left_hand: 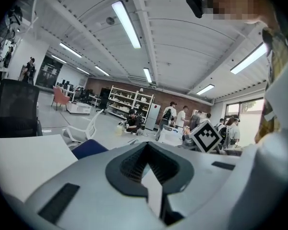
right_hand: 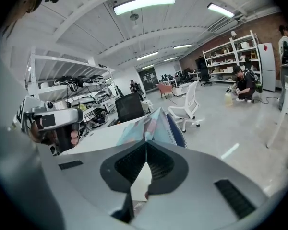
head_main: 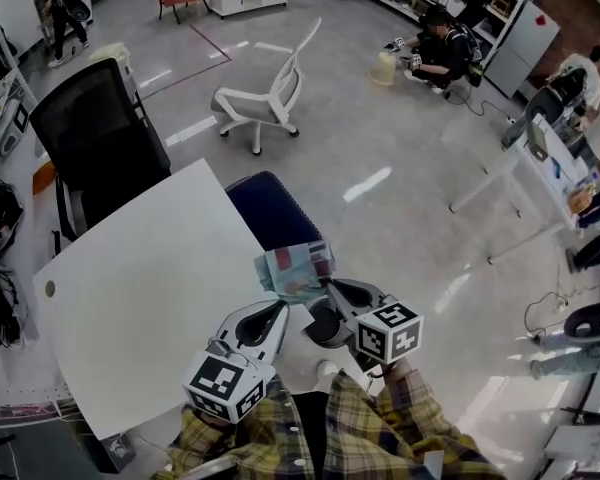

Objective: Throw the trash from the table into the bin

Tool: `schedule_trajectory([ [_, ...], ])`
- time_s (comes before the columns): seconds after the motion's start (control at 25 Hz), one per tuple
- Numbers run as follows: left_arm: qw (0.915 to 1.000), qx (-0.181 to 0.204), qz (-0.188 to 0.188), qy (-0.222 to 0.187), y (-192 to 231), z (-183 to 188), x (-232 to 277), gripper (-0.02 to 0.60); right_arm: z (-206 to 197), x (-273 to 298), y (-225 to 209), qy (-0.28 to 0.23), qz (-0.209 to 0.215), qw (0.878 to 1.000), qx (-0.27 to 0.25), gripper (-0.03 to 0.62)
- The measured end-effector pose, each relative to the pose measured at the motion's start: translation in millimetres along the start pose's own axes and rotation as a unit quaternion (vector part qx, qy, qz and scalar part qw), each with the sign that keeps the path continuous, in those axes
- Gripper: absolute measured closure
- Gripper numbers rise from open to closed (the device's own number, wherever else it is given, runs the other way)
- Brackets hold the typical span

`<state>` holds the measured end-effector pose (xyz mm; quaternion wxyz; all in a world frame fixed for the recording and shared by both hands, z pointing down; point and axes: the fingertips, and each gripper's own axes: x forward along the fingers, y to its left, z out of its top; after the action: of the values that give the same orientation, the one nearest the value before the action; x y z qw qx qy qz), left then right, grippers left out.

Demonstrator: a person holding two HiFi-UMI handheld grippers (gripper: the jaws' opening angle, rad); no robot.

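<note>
Yellow checked sleeves sit closest, at the bottom of the head view. Each one leads to a grey gripper with a black-and-white marker cube.

The right gripper is pinched tight on a crumpled paper wrapper in pale blue and pink. In the right gripper view, the jaws of the right gripper meet on the wrapper. The wrapper sticks up past their tips like a little tent.

The left gripper is just beside it on the left. In the left gripper view its jaws are pressed together and I see nothing between them.

The wrapper is up in the air, off the big flat white table. It is past the table's right corner. Just beyond it on the floor is a dark blue rounded thing. This is probably the bin, but I cannot be sure. From above, the wrapper sits at its near edge.

So the picking up looks done. The wrapper is off the table but not in the bin yet. What is left is to bring it right over the blue thing and let it drop. I see no other trash on the part of the table that shows. Other people and chairs are far away across the room.
</note>
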<state>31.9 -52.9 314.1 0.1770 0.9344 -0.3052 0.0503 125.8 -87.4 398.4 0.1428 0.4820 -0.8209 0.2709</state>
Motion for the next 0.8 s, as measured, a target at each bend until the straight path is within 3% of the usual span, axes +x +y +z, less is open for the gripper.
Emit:
schedule_trajectory([
  [0.16,0.9999,0.007,0.006,-0.008,-65.0,-7.3,43.2,0.574,-12.8,-58.5,-53.6,-0.005,0.002,1.000,-0.003,0.594],
  [0.36,0.9995,-0.012,0.028,-0.007,-145.1,-33.9,79.6,0.574,-46.8,-127.3,-112.9,0.021,0.008,1.000,-0.010,0.594],
  [0.64,0.9974,-0.032,0.057,0.031,-184.9,-73.5,69.3,0.574,-93.8,-155.0,-136.7,0.062,0.016,0.998,-0.005,0.594],
  [0.8,0.9958,-0.035,0.072,0.044,-182.3,-88.2,58.7,0.574,-119.0,-152.4,-142.8,0.073,0.007,0.997,0.010,0.594],
])
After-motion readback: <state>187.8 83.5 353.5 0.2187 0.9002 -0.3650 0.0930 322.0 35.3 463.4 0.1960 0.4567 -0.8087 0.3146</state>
